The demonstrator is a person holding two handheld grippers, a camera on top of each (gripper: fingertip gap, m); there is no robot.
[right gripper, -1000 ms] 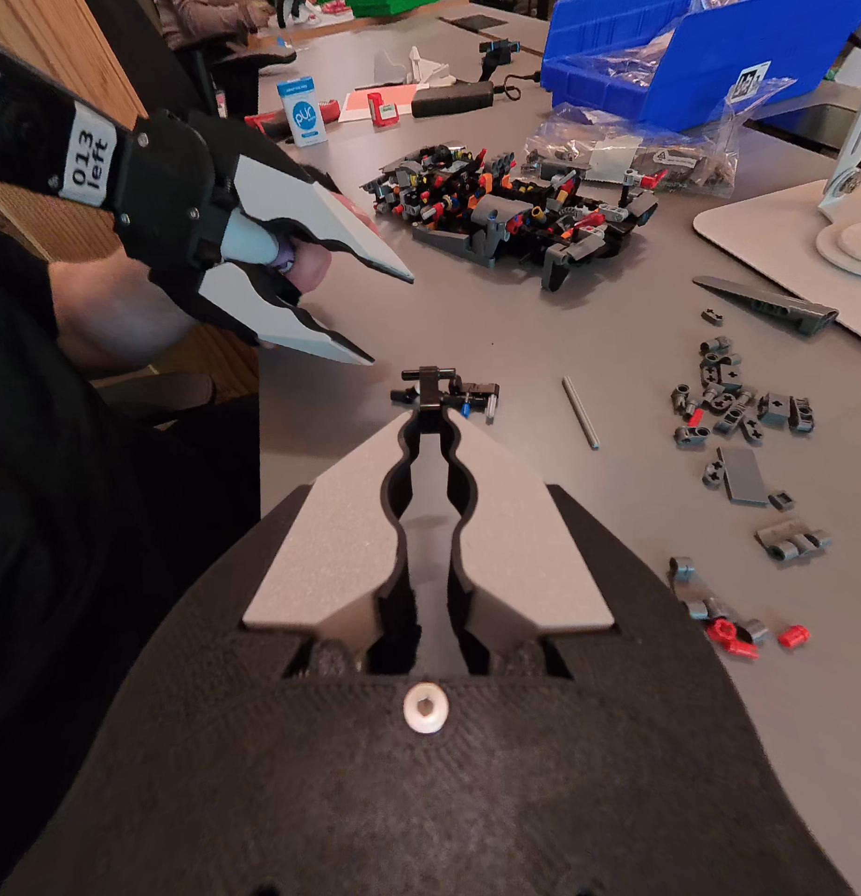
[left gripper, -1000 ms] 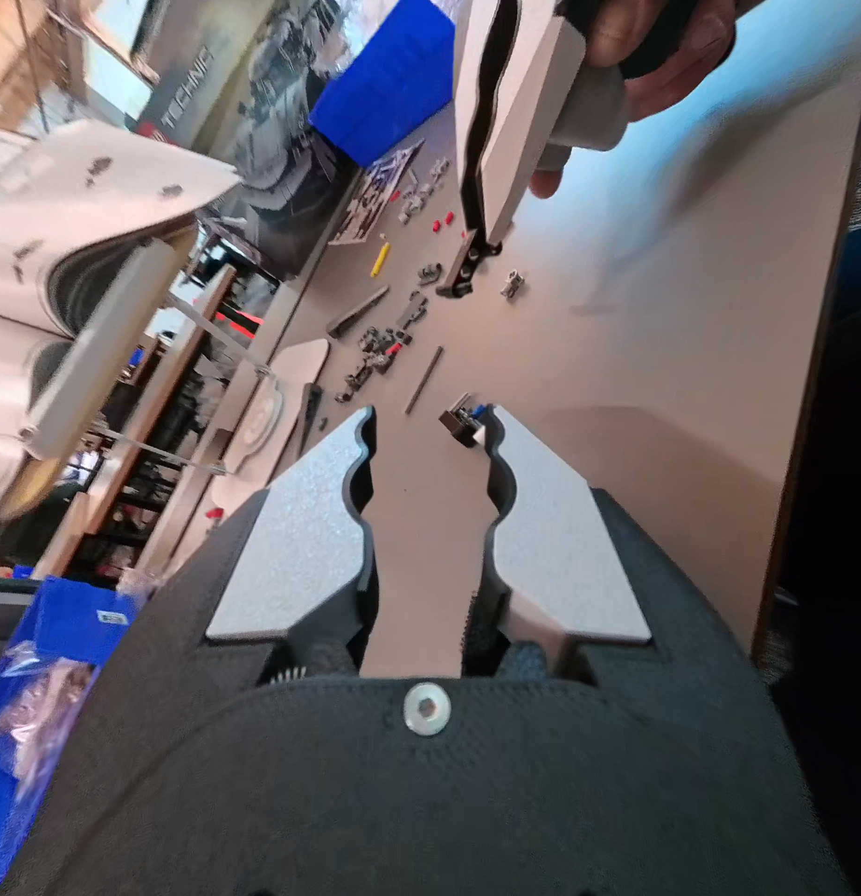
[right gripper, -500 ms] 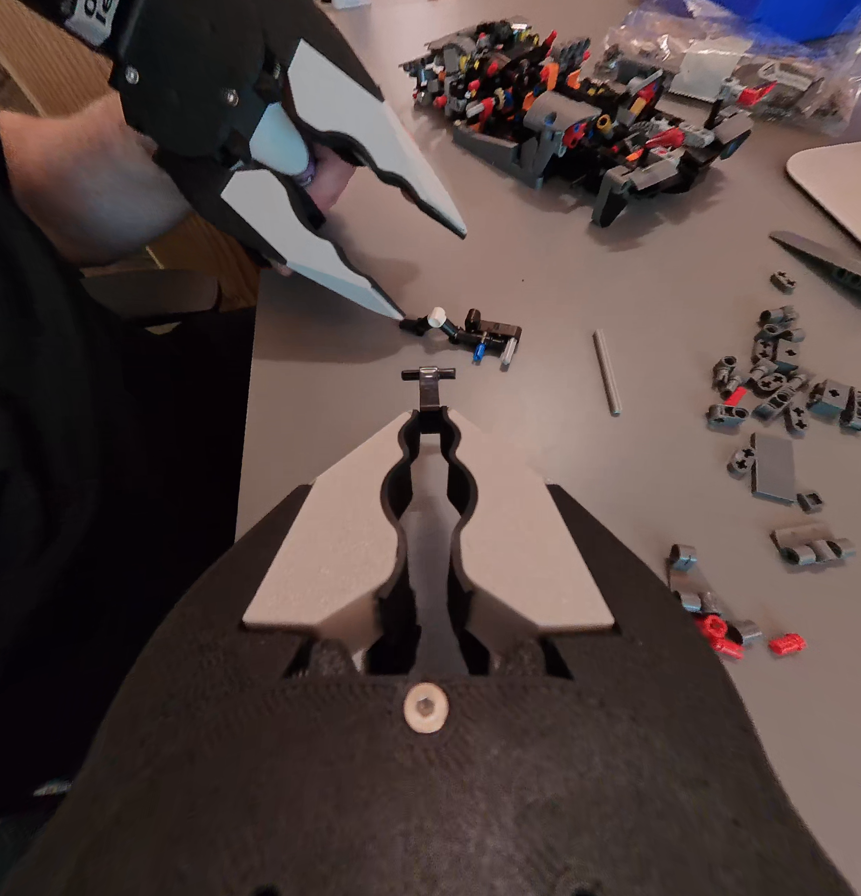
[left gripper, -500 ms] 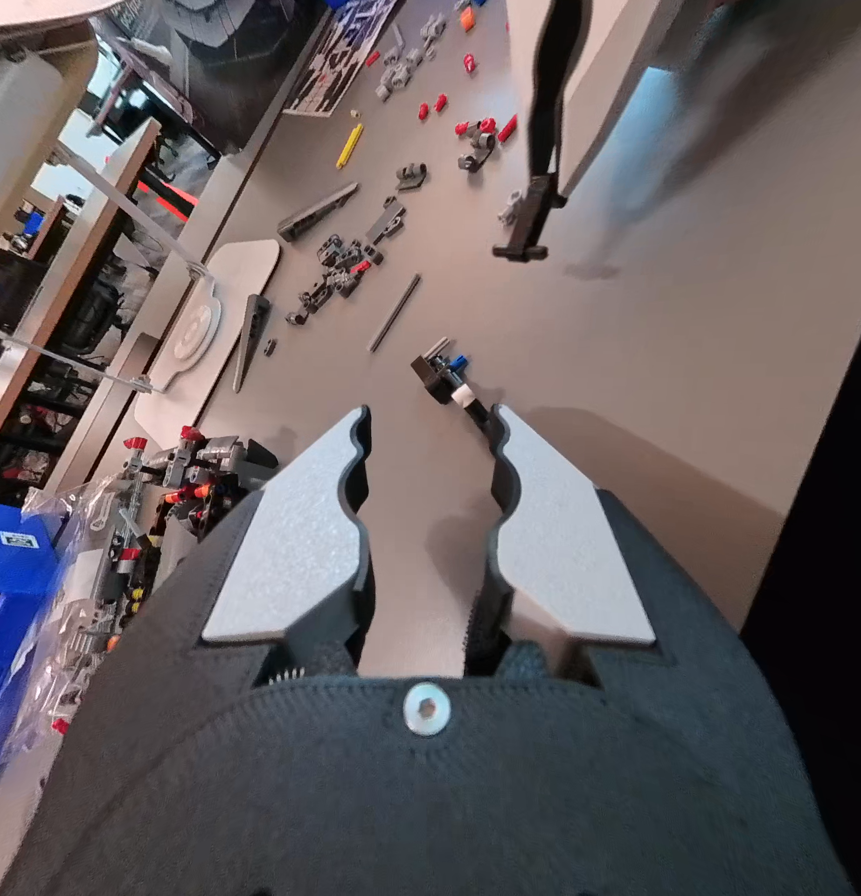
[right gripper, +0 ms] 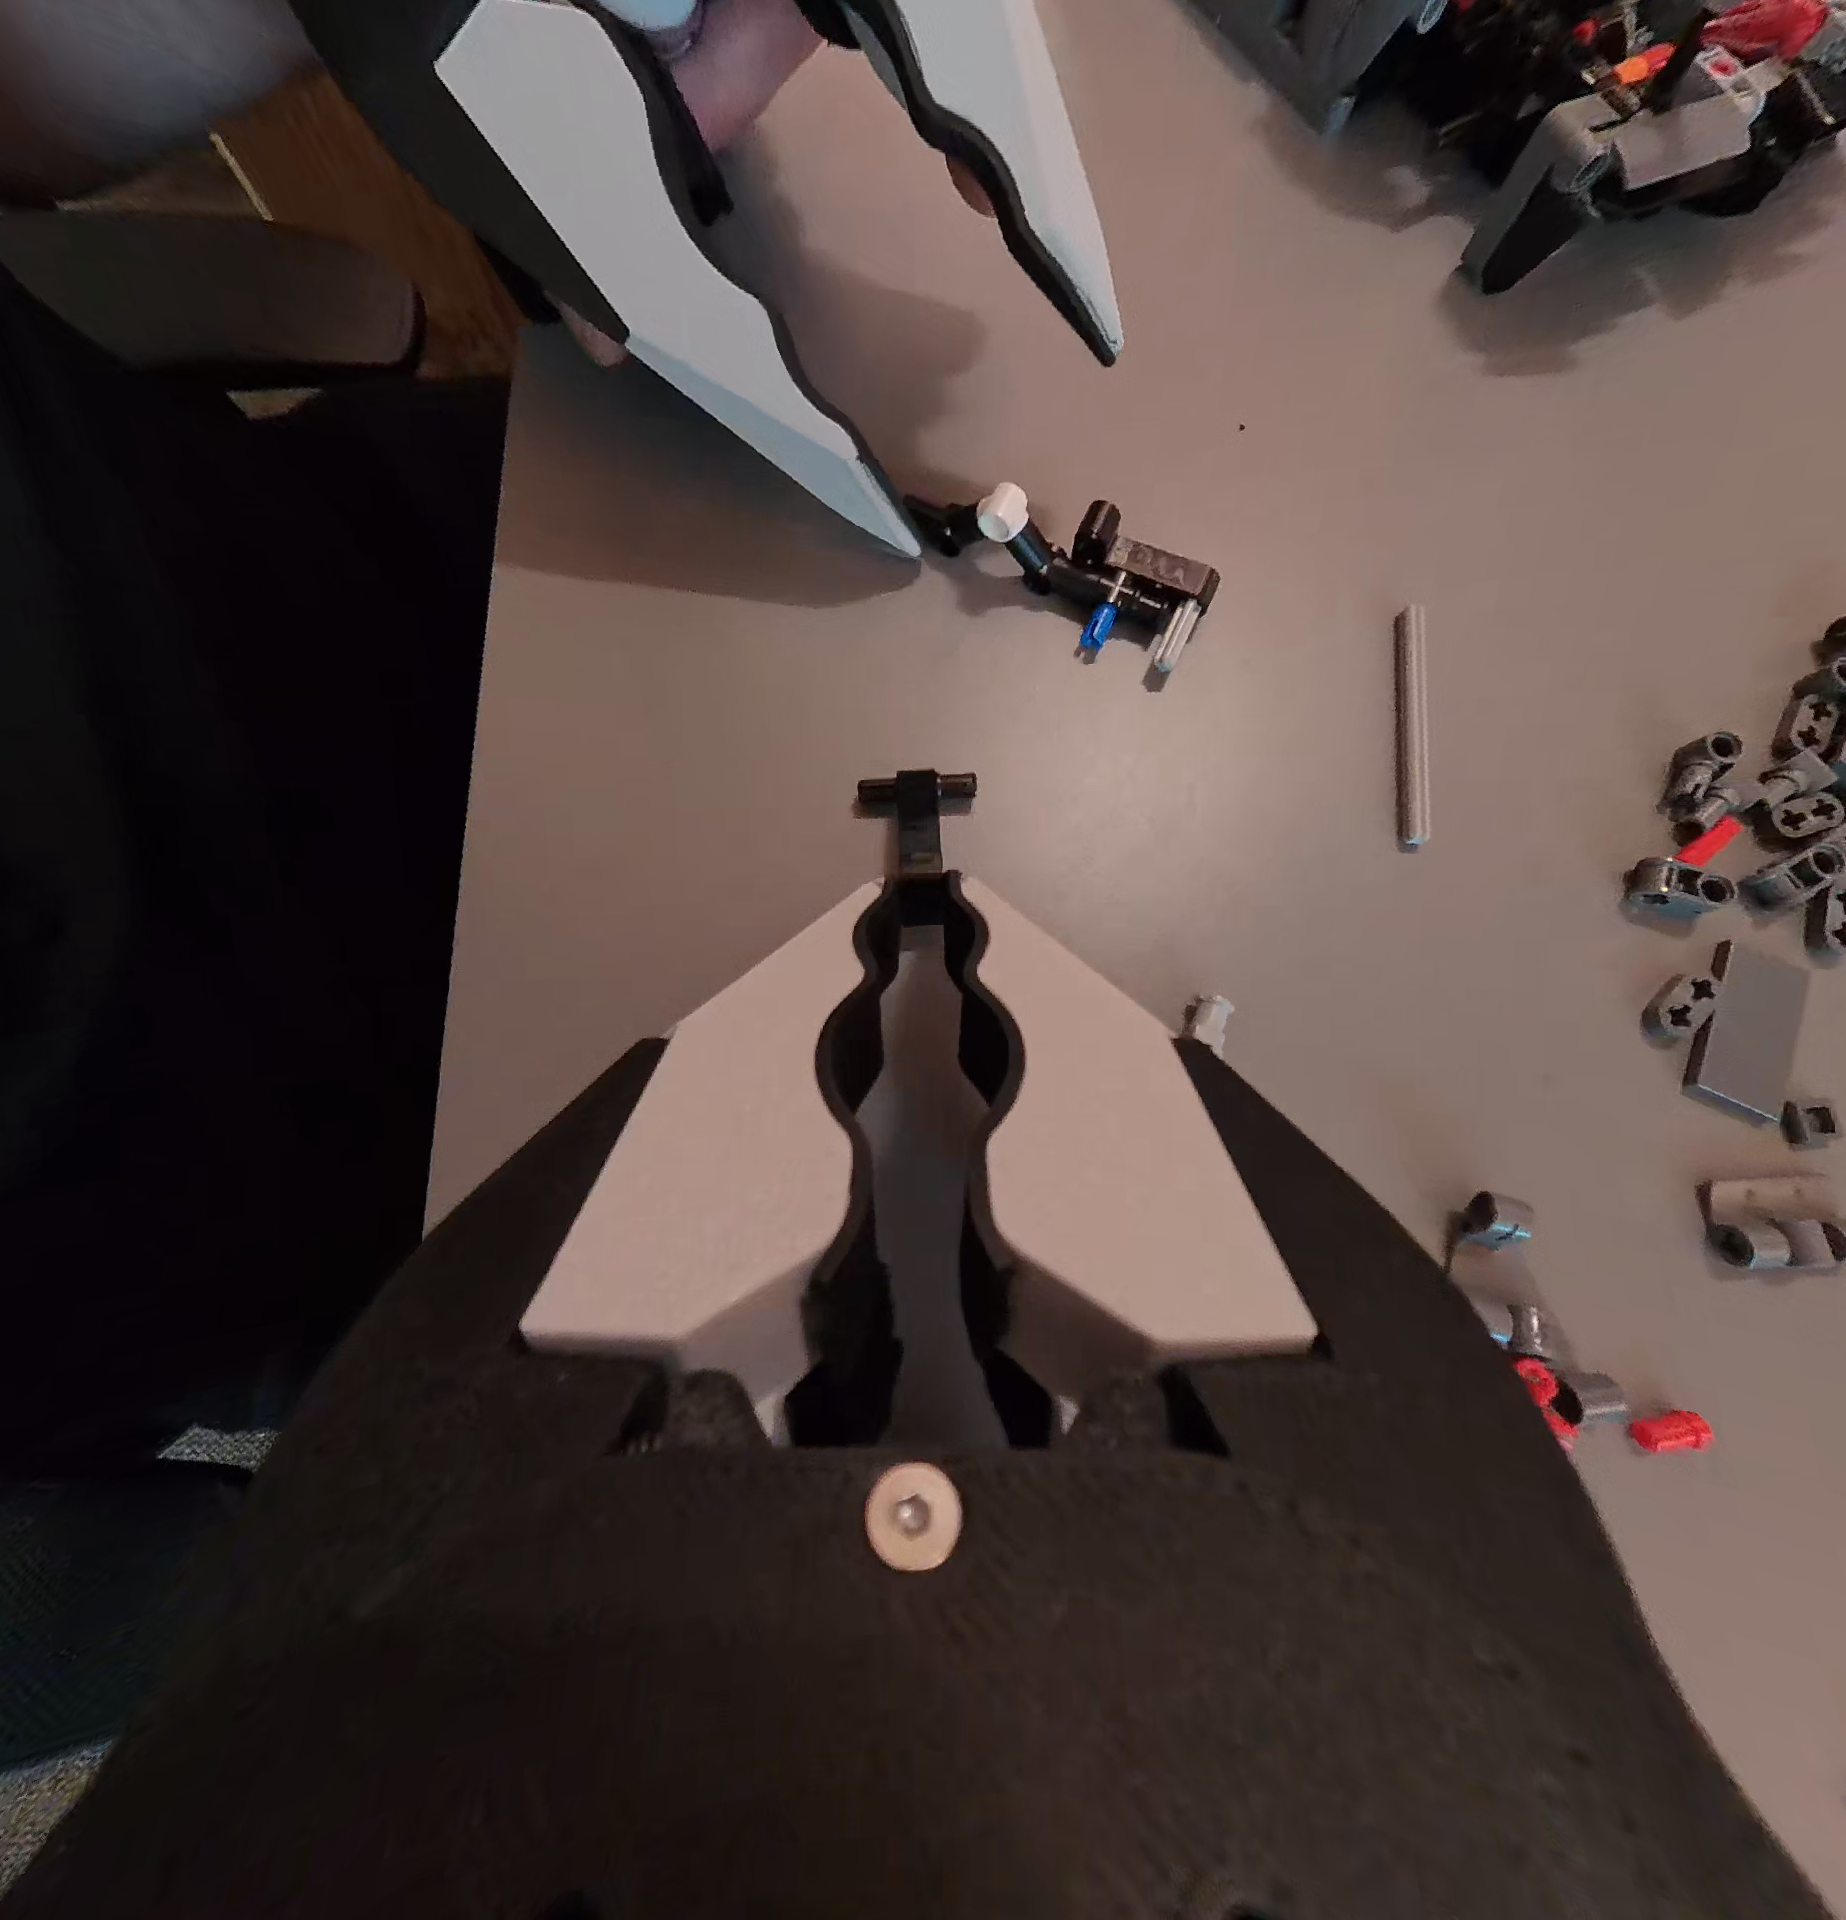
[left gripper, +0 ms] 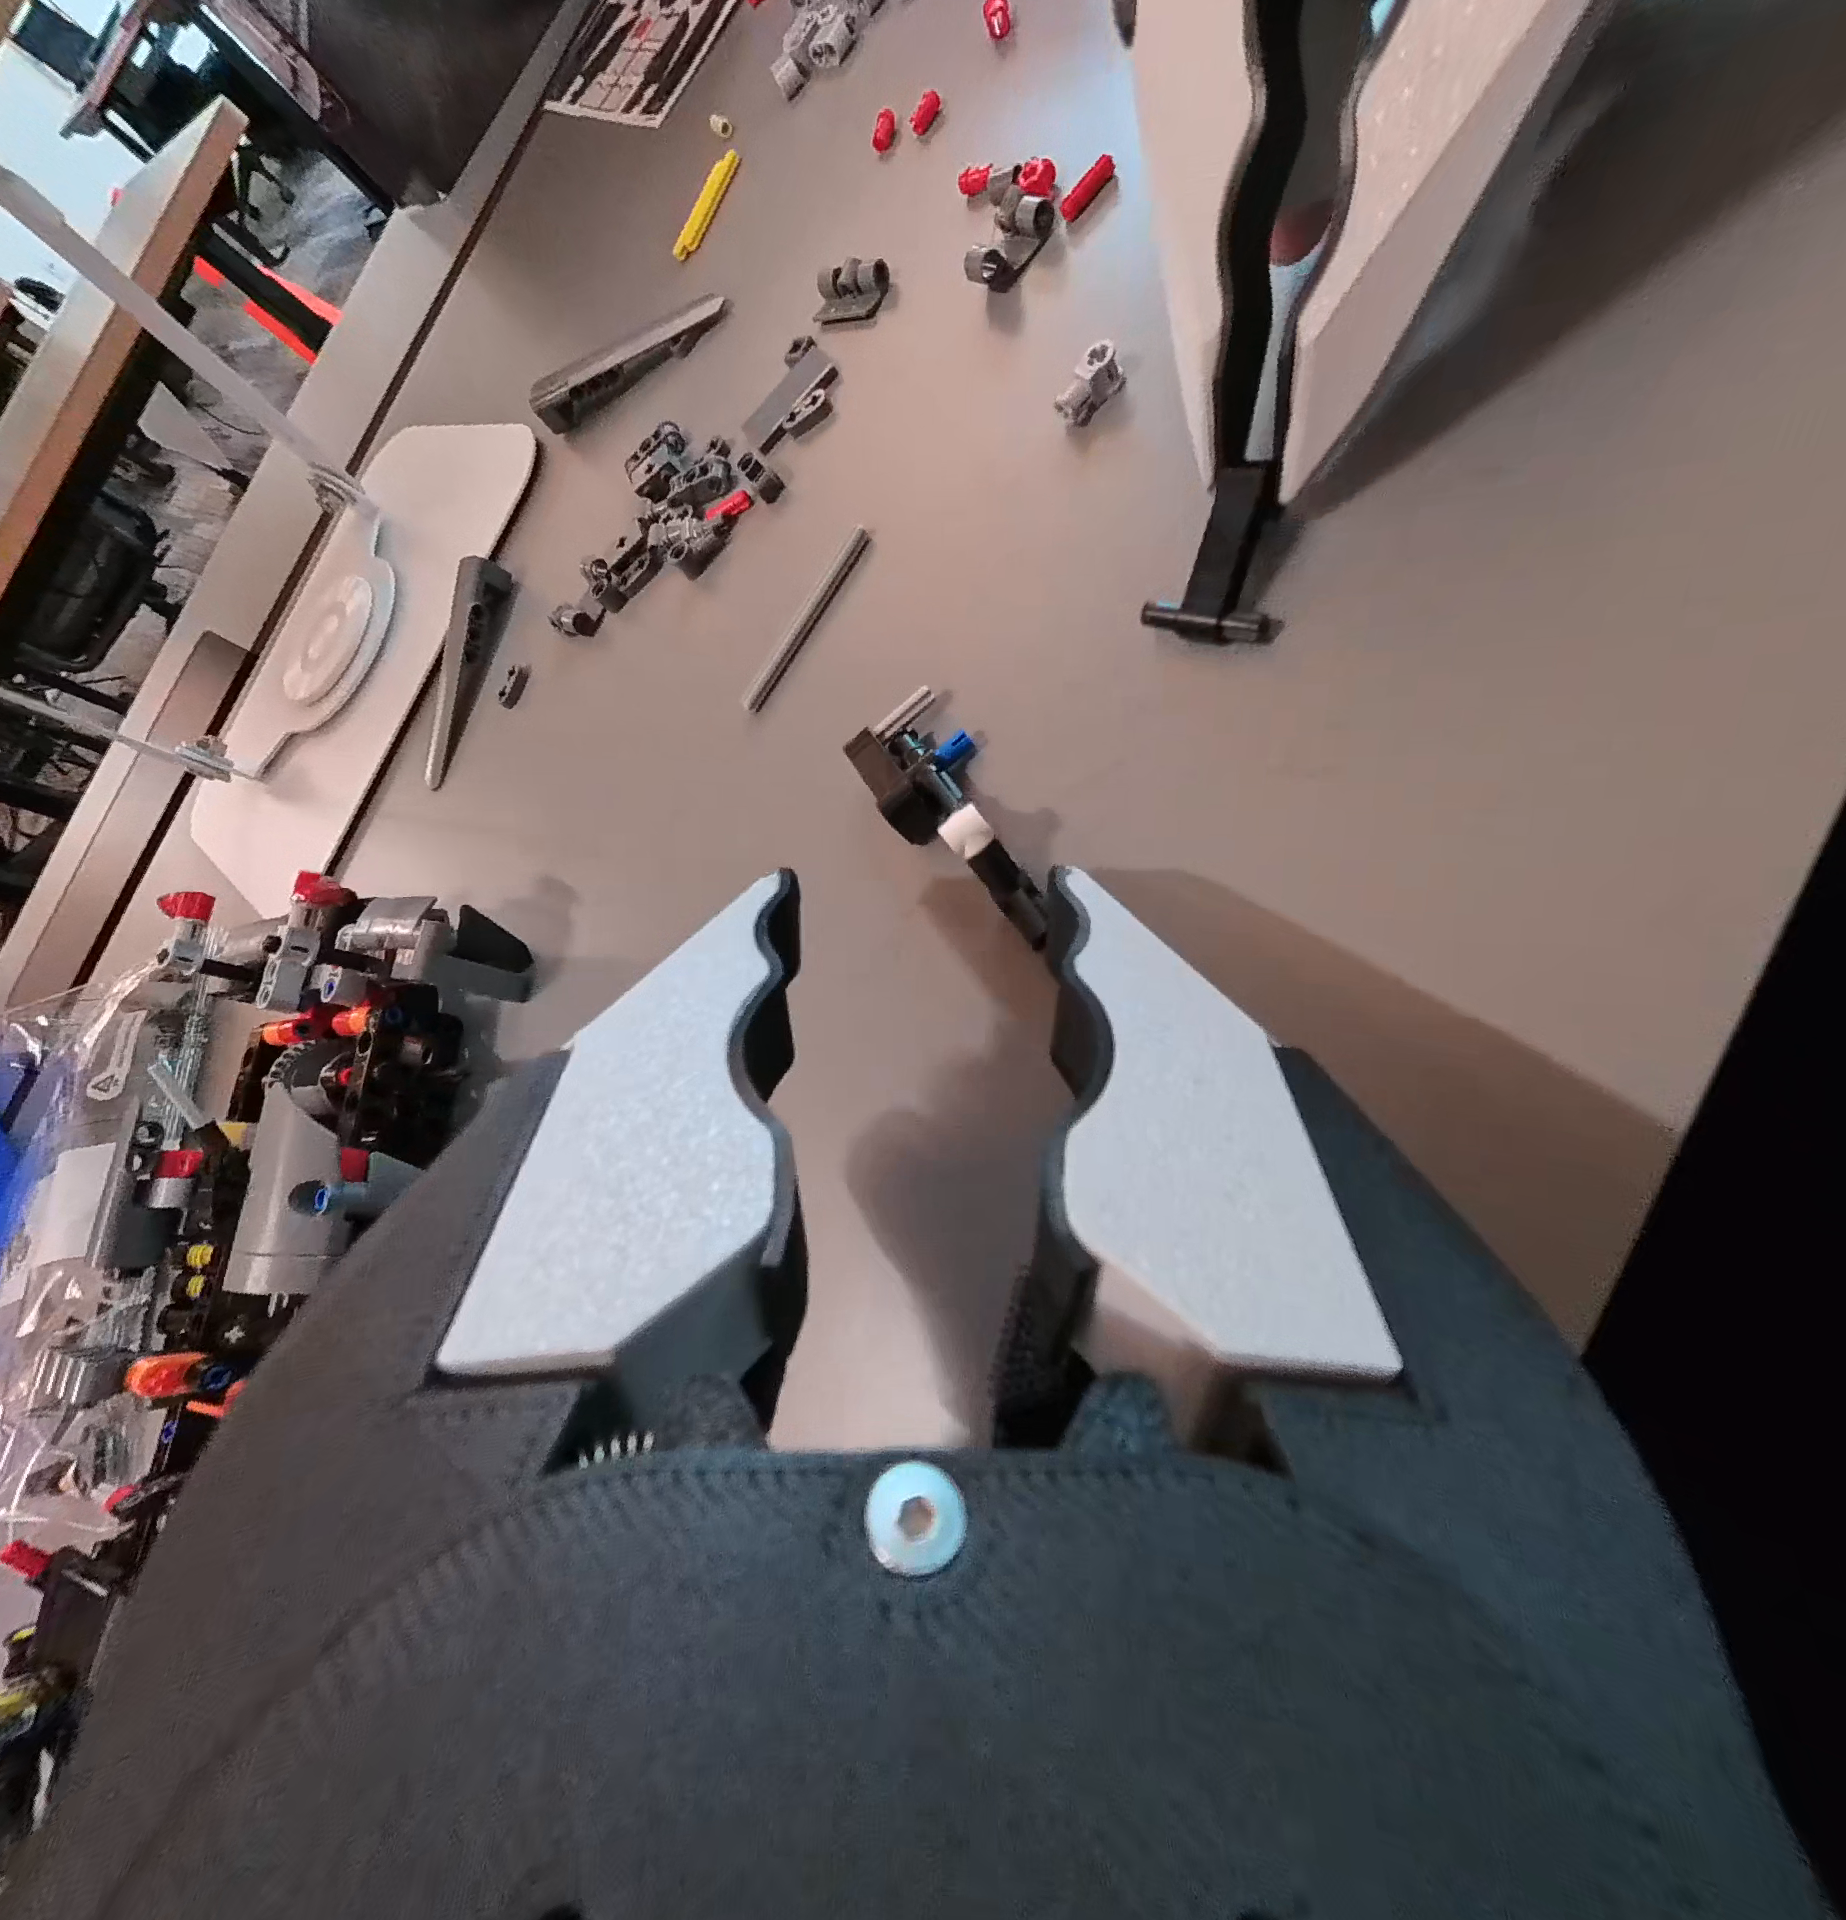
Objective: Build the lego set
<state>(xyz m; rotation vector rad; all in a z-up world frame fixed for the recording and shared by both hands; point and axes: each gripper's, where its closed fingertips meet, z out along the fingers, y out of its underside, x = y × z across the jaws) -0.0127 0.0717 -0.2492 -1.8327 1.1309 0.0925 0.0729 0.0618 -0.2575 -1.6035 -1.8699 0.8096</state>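
R gripper pinches a black T-shaped piece at 12 o'clock above the table, L gripper wide, one fingertip beside small black assembly w/ white collar at 1 o'clock

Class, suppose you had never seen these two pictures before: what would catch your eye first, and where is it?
First, the right gripper, low and central, its tips pinching a small black T-shaped plastic piece above the grey table. Next, the open left gripper, top left, one fingertip beside a little black brick assembly with white and blue pins. Loose grey and red bricks scatter at right.
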